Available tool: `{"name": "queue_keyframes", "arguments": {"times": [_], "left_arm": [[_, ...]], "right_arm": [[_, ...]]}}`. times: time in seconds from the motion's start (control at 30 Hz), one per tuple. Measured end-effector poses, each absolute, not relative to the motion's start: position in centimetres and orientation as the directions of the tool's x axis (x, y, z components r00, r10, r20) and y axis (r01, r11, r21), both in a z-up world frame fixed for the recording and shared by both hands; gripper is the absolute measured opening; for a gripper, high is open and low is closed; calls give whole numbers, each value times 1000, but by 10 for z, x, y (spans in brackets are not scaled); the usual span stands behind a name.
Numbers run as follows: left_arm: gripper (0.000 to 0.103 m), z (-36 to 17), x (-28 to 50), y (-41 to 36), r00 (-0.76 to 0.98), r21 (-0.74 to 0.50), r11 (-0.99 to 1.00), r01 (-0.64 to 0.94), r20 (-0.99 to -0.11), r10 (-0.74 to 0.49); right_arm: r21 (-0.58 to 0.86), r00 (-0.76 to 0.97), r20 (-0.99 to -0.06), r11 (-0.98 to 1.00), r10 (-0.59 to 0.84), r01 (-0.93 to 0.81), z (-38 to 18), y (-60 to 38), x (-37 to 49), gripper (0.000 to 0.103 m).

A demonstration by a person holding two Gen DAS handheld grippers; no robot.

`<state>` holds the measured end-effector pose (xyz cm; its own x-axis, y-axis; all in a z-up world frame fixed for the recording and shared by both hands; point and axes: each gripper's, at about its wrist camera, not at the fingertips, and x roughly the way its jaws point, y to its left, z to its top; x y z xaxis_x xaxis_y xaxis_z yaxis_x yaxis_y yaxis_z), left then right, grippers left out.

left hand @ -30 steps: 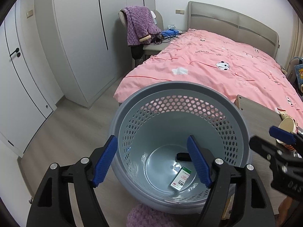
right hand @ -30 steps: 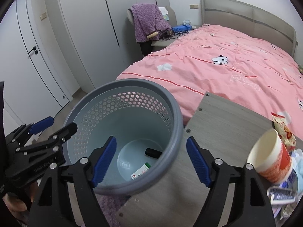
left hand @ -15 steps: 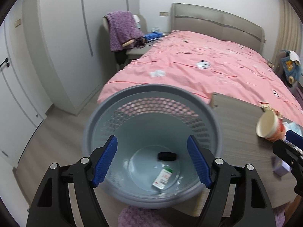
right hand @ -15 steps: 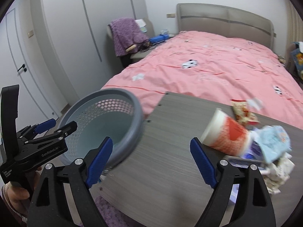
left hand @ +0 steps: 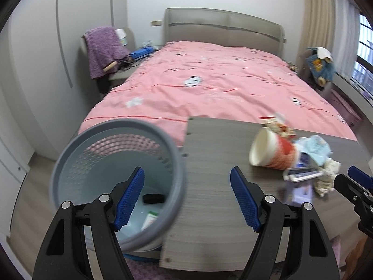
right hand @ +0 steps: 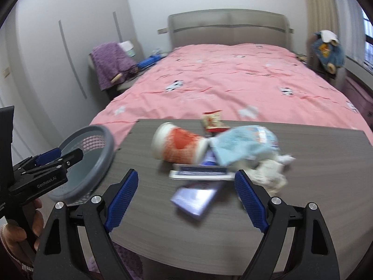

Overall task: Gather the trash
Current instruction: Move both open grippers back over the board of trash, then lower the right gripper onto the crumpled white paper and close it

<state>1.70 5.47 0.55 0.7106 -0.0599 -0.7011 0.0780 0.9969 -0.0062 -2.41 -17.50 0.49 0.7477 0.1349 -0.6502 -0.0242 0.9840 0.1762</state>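
Several pieces of trash sat heaped on the grey table (right hand: 163,221), right half. Nearest your right gripper (right hand: 186,200) was the purple packet (right hand: 195,198), lying flat almost between its fingertips, long axis running from near-left up toward far-right. Just behind it lay the flat white-and-blue box (right hand: 200,172), long side crosswise to you. Farther back was the paper cup (right hand: 179,148) on its side, mouth pointing left, with the light-blue wrapper (right hand: 244,144) touching its base and crumpled tissue (right hand: 270,172) to the right. Your right gripper was spread wide, nothing held. Your left gripper (left hand: 186,198) was also wide open and empty, straddling the rim of the grey bin (left hand: 70,154) beside the table's left edge, well away from the pile. The right looked clearly nearer; the packet was probably your pick.
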Motion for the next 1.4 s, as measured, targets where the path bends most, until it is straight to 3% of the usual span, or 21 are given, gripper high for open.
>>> {"name": "queue_keyframes", "arguments": {"times": [0.57,1.4], "left_arm": [[73,17,2,-41,684,2,968,252,-708,-177],[73,6,3,-91,660,60,953,297,-734,-159]], "right_arm": [[211,773,-635,965,12,158,-2,-274,-70,84],[256,761,-648,948,22,191,-24,-308,-63,84]]}}
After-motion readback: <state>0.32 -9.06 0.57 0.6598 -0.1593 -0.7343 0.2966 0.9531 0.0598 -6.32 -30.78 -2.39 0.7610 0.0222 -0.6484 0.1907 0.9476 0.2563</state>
